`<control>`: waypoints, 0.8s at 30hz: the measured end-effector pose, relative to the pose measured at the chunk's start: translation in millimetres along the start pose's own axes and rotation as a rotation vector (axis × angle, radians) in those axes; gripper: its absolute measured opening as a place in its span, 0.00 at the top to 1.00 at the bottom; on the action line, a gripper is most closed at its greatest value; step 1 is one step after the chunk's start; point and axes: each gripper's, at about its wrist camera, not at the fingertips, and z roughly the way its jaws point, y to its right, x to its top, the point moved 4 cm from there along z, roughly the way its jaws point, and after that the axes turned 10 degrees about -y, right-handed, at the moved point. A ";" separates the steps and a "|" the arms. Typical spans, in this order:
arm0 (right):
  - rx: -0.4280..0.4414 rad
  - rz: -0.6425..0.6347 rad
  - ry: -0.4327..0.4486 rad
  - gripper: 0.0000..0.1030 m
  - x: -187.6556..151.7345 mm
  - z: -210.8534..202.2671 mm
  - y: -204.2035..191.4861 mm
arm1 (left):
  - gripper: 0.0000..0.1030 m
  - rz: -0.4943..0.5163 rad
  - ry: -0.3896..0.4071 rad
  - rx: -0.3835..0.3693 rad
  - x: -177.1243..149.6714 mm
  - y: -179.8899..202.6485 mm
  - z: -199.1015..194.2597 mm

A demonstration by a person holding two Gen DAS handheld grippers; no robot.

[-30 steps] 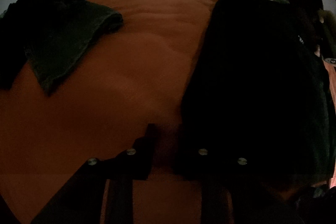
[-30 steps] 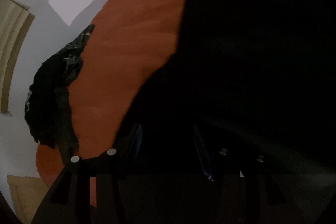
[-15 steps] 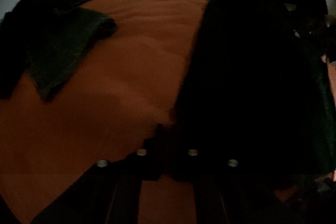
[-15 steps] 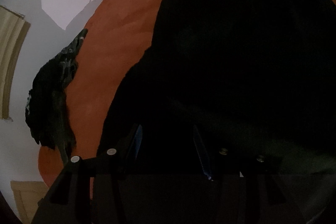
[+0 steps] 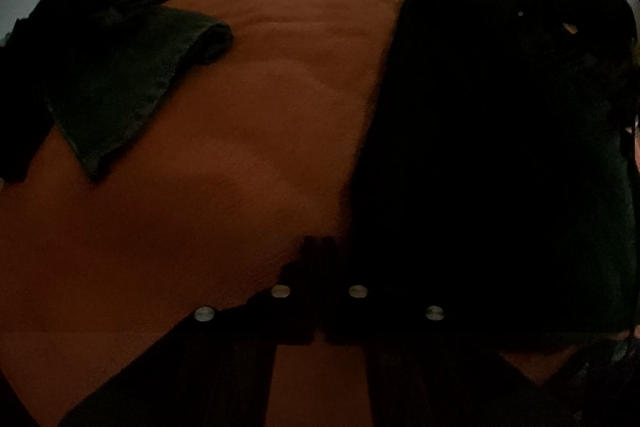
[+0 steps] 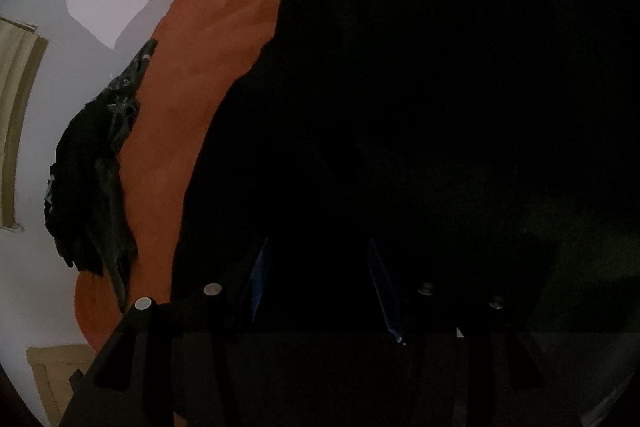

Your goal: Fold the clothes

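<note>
The black garment (image 5: 492,155) lay flat on the orange bedcover (image 5: 260,115). The left gripper (image 5: 320,251) had pinched shut at its near edge; the right gripper (image 6: 316,267) hung half-open above it. Best lift both corners evenly.

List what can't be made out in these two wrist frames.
- Right gripper, right view: jaws apart over the black garment; too dark to tell any grip.
- Black garment, left view: folds lost in shadow, cut off at right.
- Left gripper: shut; any pinched cloth unclear.
</note>
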 end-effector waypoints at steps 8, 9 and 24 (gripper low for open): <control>0.010 -0.005 -0.016 0.52 -14.3 -1.4 -1.0 | 0.99 0.013 -0.010 0.012 -2.0 -0.7 -6.0; 0.011 -0.002 -0.016 0.52 -16.1 -2.9 1.0 | 0.99 0.013 -0.011 0.008 -3.1 0.1 -8.6; -0.084 0.224 0.168 0.52 -106.4 -102.3 119.5 | 0.58 -0.003 0.100 -0.088 13.3 4.2 -48.4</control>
